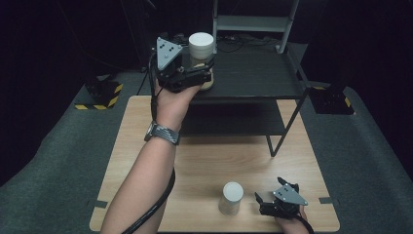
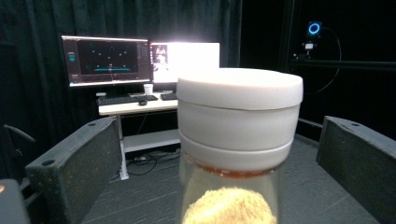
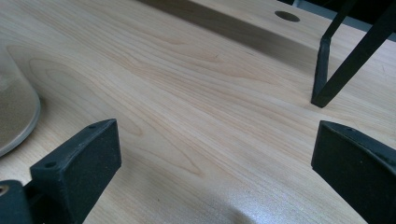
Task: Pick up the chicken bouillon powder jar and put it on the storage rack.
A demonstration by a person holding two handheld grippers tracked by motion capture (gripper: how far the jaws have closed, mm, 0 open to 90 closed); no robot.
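Note:
A clear jar with a white lid (image 1: pixel 201 46) stands upright at the left end of the black rack's top shelf (image 1: pixel 258 73); yellowish powder shows inside the jar (image 2: pixel 238 140). My left gripper (image 1: pixel 209 69) reaches in from the left, level with the jar. In the left gripper view its jaws (image 2: pixel 219 135) stand wide on both sides of the jar, with gaps between the pads and the glass. A second white-lidded jar (image 1: pixel 232 197) stands on the wooden table near the front edge. My right gripper (image 1: pixel 271 190) rests just right of it, open and empty (image 3: pixel 215 144).
The rack has a lower shelf (image 1: pixel 234 119) and thin black legs (image 3: pixel 327 70) standing on the wooden table (image 1: pixel 209 156). The second jar's base (image 3: pixel 14 116) sits at the left edge of the right gripper view. Grey carpet surrounds the table. Monitors on a desk (image 2: pixel 140 60) glow beyond.

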